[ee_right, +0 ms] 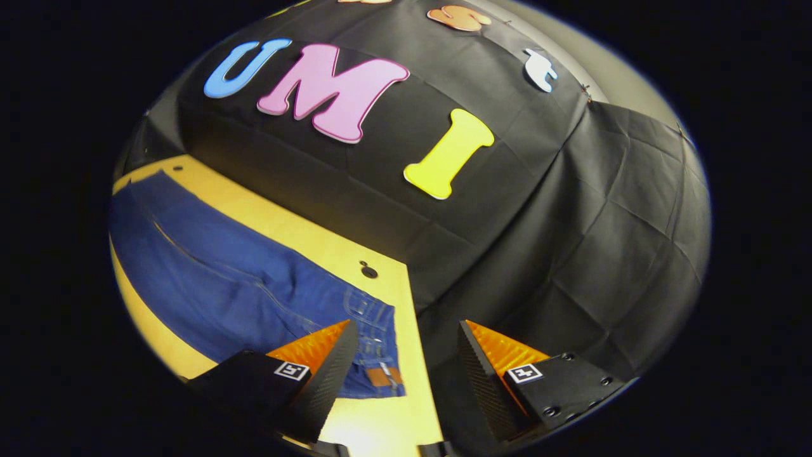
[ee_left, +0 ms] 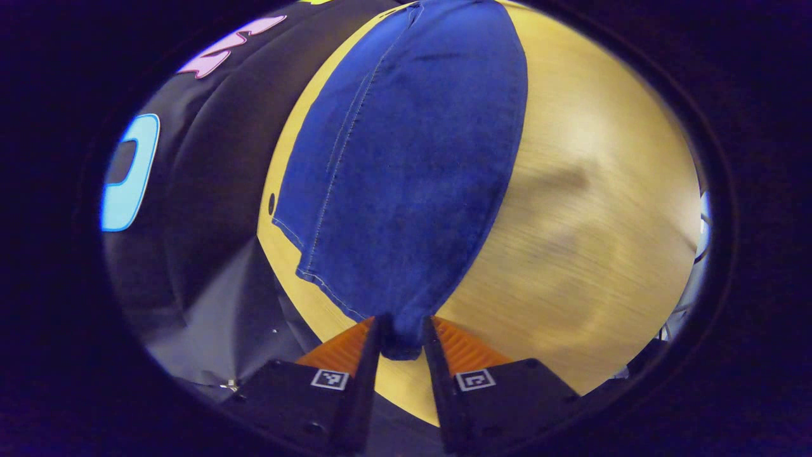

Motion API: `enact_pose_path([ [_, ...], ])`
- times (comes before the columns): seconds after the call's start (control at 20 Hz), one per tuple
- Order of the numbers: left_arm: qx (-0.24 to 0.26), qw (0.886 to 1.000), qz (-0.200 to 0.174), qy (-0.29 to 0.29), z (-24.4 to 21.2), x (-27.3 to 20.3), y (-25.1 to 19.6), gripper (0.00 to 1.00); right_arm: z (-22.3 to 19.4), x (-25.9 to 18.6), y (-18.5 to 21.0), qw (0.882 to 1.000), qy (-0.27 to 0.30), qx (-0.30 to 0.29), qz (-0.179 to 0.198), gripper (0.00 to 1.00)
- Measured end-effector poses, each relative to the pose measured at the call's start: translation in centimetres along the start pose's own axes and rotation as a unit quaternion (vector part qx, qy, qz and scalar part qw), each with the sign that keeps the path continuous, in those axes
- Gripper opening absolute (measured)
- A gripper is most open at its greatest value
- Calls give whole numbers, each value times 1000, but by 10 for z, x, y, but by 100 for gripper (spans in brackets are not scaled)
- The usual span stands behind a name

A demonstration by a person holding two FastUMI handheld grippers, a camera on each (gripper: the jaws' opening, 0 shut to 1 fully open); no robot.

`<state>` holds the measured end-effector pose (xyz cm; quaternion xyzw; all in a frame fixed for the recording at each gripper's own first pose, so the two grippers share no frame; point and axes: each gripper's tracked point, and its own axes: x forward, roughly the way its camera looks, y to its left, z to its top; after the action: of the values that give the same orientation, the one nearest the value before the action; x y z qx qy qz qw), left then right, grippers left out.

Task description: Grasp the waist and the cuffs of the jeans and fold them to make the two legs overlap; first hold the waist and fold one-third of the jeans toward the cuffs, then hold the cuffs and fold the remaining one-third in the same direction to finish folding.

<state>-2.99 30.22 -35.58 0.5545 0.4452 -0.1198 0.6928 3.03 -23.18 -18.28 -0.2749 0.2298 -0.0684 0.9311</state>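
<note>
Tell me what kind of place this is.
Likely a staged recording booth, not a home: black cloth wall, bare wooden table, one pair of jeans laid out, with the left gripper pinching a cuff.

Dark blue denim on the jeans (ee_left: 406, 171), matt and faintly napped, pale stitching along the seams. The table (ee_left: 590, 209) is light wood-grain, smooth with a soft sheen. Behind it, creased matt black cloth wall (ee_right: 571, 209).

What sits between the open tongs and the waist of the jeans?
Nothing: in the right gripper view the right tongs stand open above the table, and one finger already overlaps the waist of the jeans.
</note>
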Motion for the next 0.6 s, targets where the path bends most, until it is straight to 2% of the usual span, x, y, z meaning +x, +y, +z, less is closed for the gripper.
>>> enact_pose_path([
  [0.1, -11, 1000, -17, 5, 3, 3, 0, 24, -23, 6, -10, 998, 9, -61, 4, 96],
  [0.25, -26, 999, -45, 7, 3, 6, 0, 18, -50, 15, -20, 990, 22, -134, 21, 96],
  [0.4, -32, 997, -70, 10, 5, 6, 3, 10, -66, 24, -20, 984, 26, -174, 40, 96],
  [0.5, -35, 996, -85, 15, 6, 7, 2, 7, -75, 29, -13, 972, 17, -225, 62, 96],
  [0.6, -34, 995, -91, 13, 6, 7, 2, 6, -91, 36, -8, 952, 16, -289, 97, 96],
])
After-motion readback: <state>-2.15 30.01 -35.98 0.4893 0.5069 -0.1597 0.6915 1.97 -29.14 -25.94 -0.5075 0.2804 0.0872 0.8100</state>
